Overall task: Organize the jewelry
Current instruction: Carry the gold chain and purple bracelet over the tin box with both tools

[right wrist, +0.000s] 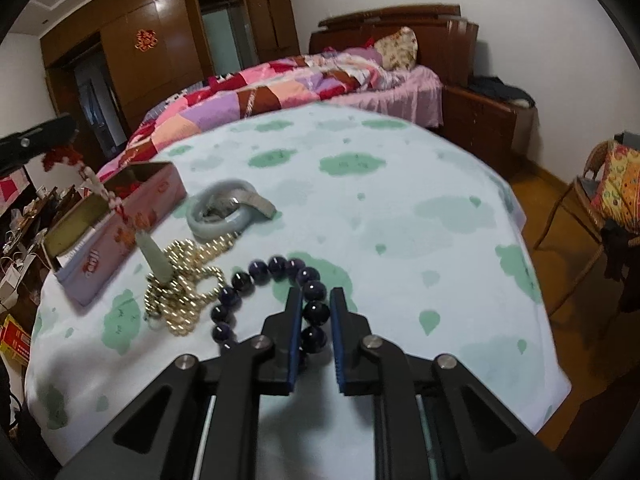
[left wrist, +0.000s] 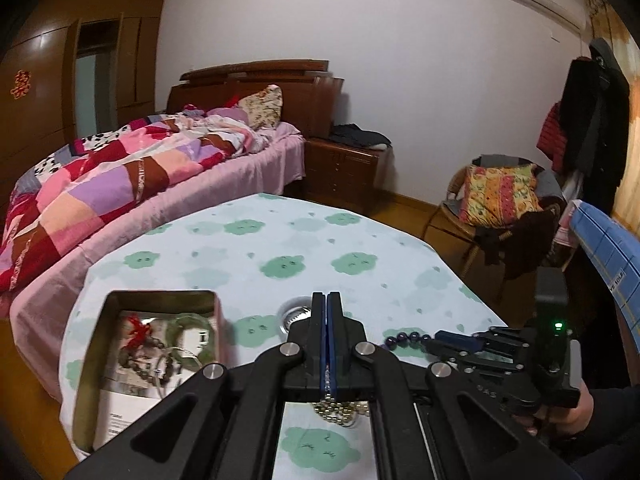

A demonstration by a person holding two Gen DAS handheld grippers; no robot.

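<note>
Bedroom: bed (left wrist: 120, 184) with a patchwork quilt in the upper left of the left wrist view, brown wardrobe (right wrist: 160, 52) behind it, chair (left wrist: 496, 196) with a flowered cushion at the right. In the foreground, a round table under a pale cloth (right wrist: 400, 200) printed with green clouds.

Lower left of the left wrist view: open tin box (left wrist: 160, 296), already holding red cord, dark beads and a greenish bangle on printed paper. Left gripper (left wrist: 326, 298) pressed together. In the right wrist view, seen at the upper left edge, raised above the box and pinching a red knotted string. Below the knot, a run of small white beads, then a pale green pendant (right wrist: 154, 258) hanging over the gold bead chain (right wrist: 184, 296); touching or just clear, cannot tell. Gold chain heaped on the cloth just beside the box's pink wall.

Right gripper (right wrist: 316, 294) spread, low over the cloth at bottom centre, straddling one side of the purple bead bracelet (right wrist: 276, 268), with several beads between the blue pads (right wrist: 295, 340). Bracelet flat on the cloth, beside the gold chain.

Beyond the chain, near the box: grey-green bangle (right wrist: 208, 224) lying flat, with a metal watch band (right wrist: 256, 200) draped across it.
</note>
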